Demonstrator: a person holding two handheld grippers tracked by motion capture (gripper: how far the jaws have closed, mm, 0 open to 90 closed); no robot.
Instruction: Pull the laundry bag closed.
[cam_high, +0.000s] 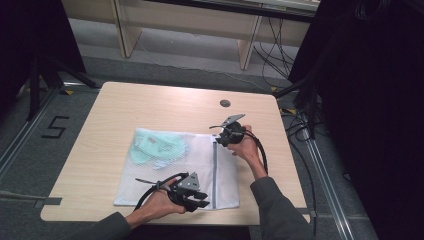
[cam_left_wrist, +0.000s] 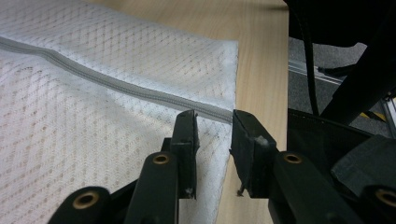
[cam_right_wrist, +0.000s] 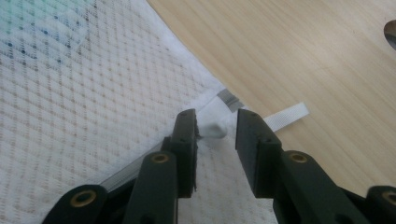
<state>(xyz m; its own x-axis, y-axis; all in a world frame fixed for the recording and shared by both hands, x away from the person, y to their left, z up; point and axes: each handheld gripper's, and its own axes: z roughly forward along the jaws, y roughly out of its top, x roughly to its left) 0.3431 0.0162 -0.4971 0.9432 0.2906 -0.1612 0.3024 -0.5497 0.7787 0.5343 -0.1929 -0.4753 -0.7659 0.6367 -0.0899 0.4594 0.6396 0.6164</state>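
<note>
A white mesh laundry bag (cam_high: 165, 185) lies flat on the wooden table (cam_high: 125, 105), with a pale green garment (cam_high: 155, 147) inside its far left part. A grey zipper (cam_high: 215, 170) runs along the bag's right side. My left gripper (cam_high: 200, 200) is at the near end of the zipper; its jaws stand apart over the bag's corner edge (cam_left_wrist: 214, 126), pads not pressing. My right gripper (cam_high: 220, 137) is at the far end; its jaws are apart around the white zipper pull (cam_right_wrist: 215, 129) without pinching it.
A white fabric loop (cam_right_wrist: 285, 114) sticks out from the bag's far corner onto the bare wood. A round cable hole (cam_high: 225, 103) sits in the table beyond the right gripper. Black cables trail from both grippers; the table's near edge is close to the left hand.
</note>
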